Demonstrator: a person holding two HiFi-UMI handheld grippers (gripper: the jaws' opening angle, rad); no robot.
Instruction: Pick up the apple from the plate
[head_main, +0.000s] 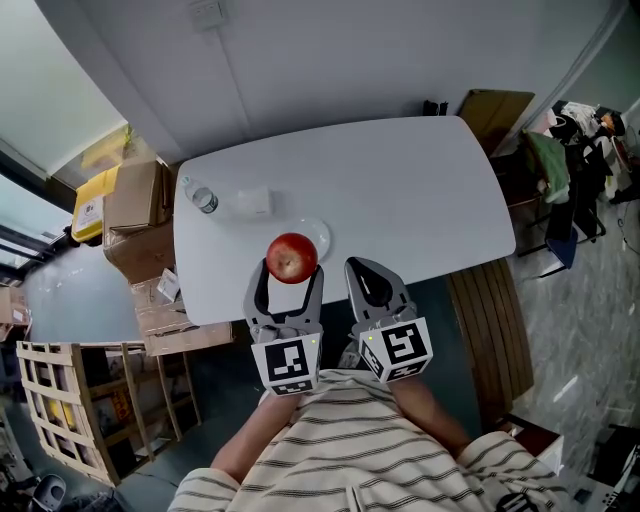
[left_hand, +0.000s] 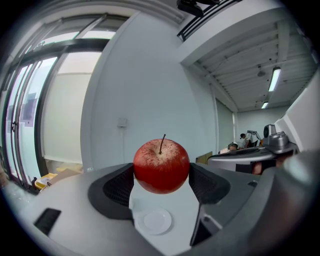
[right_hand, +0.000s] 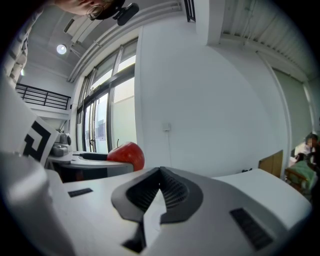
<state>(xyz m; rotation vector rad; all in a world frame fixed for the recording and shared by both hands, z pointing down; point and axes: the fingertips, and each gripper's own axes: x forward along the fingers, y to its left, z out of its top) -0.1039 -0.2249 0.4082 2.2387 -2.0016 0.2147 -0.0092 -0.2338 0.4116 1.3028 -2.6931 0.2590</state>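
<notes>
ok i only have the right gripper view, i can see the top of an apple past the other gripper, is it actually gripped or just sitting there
observer: Gripped. In the left gripper view the apple sits between the left gripper's fingers, and the pads press on both its sides.
operator: is it off the plate though
observer: Yes. The same view shows the plate empty on the table below the apple, with a gap between them.
operator: anything else up there
observer: The head view shows a clear bottle near the table's edge, at the left of that view and beyond the plate.
</notes>
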